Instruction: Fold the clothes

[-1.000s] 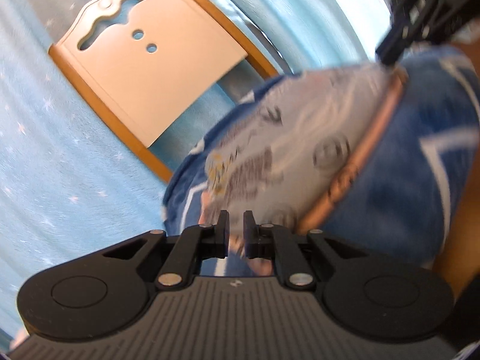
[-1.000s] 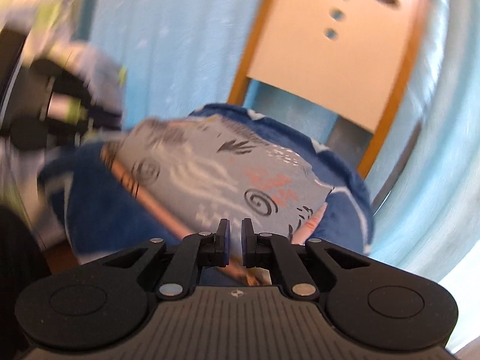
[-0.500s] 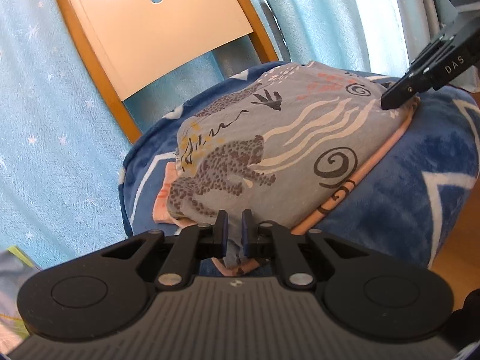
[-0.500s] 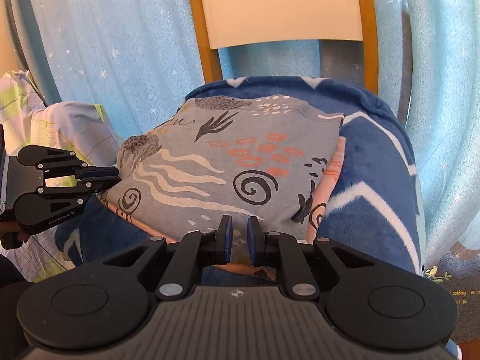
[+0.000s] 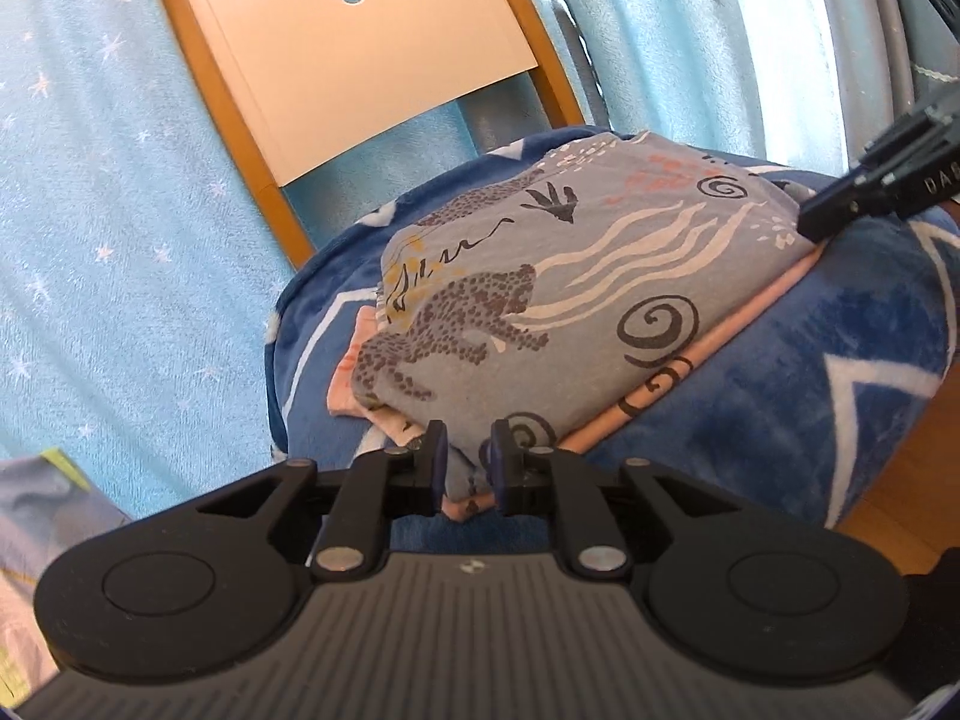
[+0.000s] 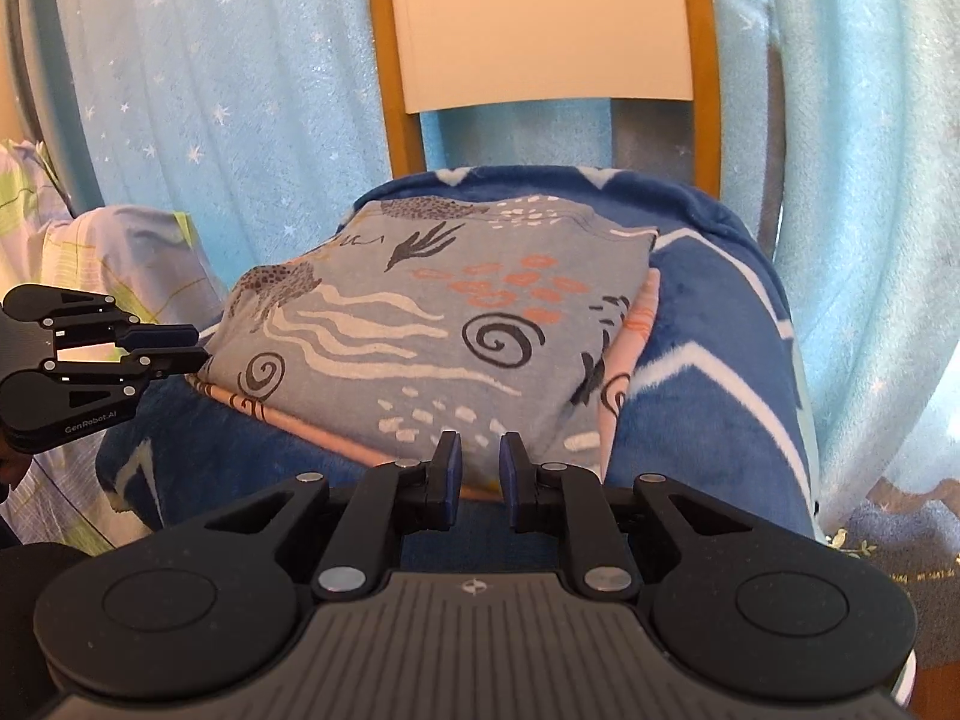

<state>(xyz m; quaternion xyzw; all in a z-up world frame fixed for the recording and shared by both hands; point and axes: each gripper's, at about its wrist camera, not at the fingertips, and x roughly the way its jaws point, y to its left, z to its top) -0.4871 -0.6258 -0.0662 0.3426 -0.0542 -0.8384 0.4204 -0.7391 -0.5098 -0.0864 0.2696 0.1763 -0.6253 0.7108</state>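
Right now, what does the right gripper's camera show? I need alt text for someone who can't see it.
A folded grey patterned garment lies on a blue blanket covering a wooden chair. The right gripper, slightly open, sits at its near edge; the left gripper meets its left corner.

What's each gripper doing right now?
Left gripper: slightly open, folded grey patterned cloth corner between its fingers.
Right gripper: slightly open at the cloth's near edge.
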